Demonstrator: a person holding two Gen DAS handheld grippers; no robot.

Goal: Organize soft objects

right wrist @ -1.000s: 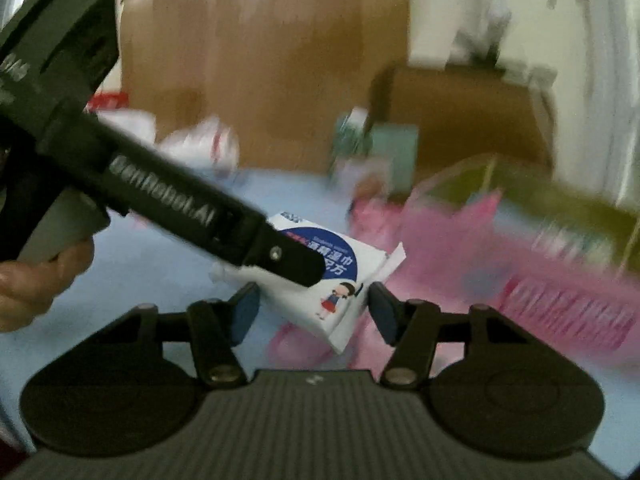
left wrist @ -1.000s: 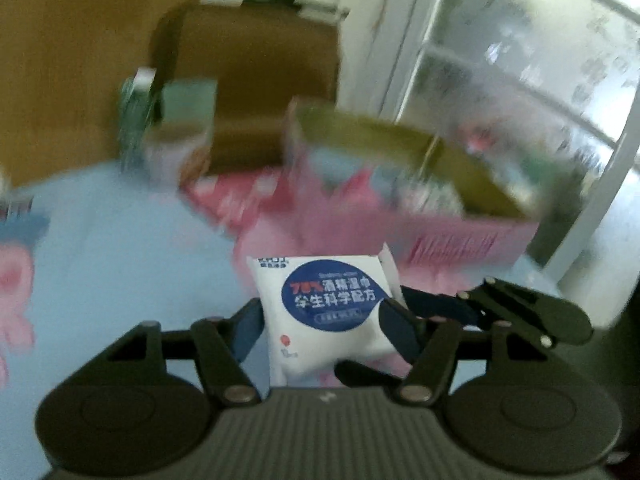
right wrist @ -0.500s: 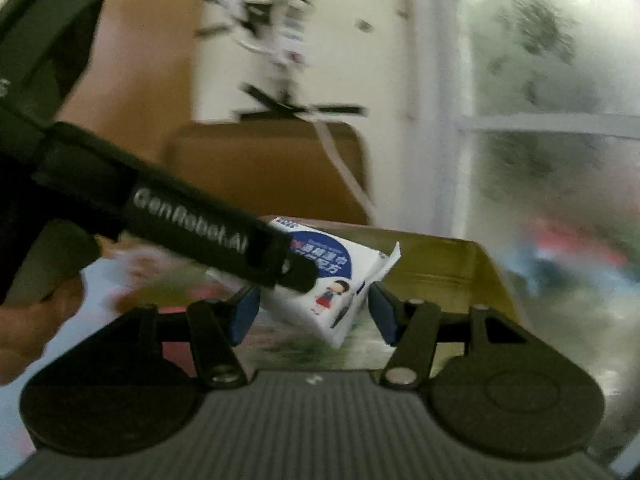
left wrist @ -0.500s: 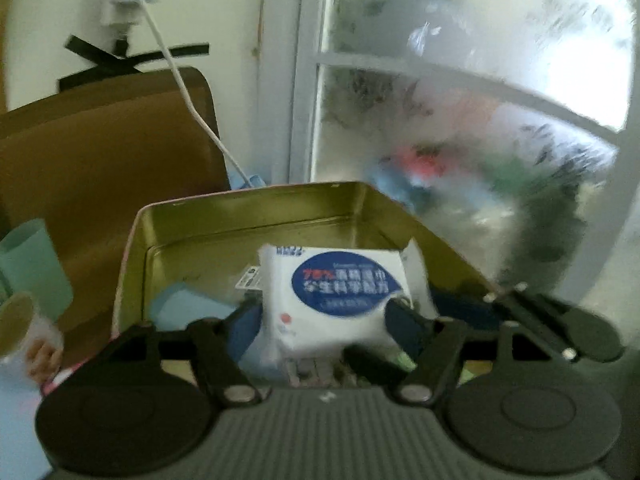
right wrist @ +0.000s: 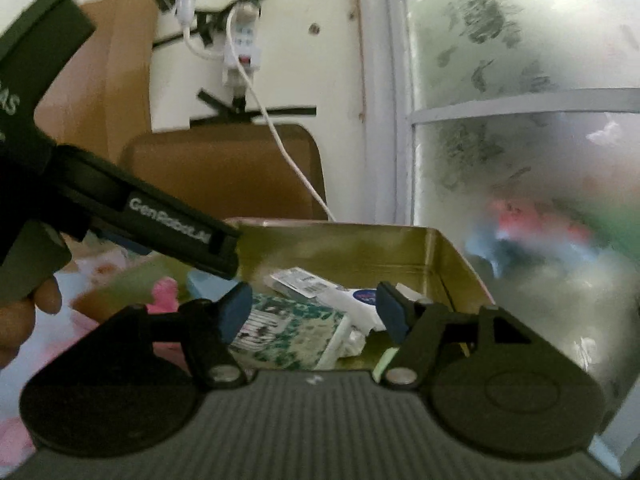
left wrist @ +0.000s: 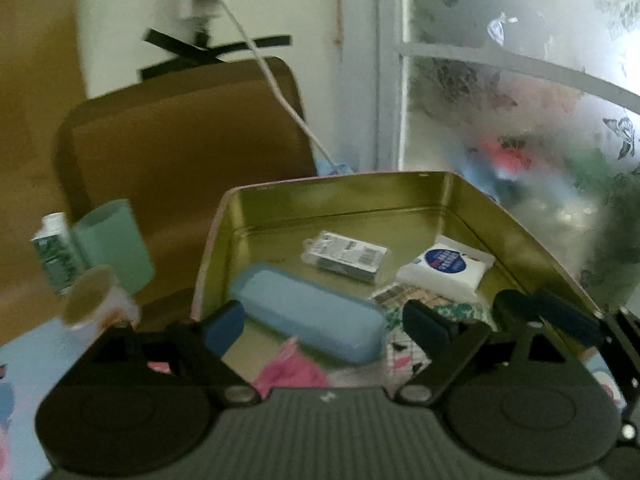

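Note:
A white wipes packet (left wrist: 445,268) with a blue round label lies in the far right corner of a gold metal tin (left wrist: 344,196). The packet also shows in the right wrist view (right wrist: 362,300), inside the tin (right wrist: 436,252). My left gripper (left wrist: 324,326) is open and empty above the tin's near edge. My right gripper (right wrist: 314,312) is open and empty over the tin, to the right of the left one. A light blue case (left wrist: 308,312), a clear-wrapped tissue pack (left wrist: 344,254) and a green patterned cloth (right wrist: 288,328) also lie in the tin.
A green cup (left wrist: 114,244), a small white bottle (left wrist: 54,256) and a paper cup (left wrist: 94,300) stand left of the tin. A brown chair back (left wrist: 180,148) is behind. A frosted window (left wrist: 520,100) is at the right. A pink soft item (left wrist: 290,372) lies near the tin's front.
Both grippers held the wipes packet and carried it over the tin. Both have opened, and the packet now lies in the tin's far right corner.

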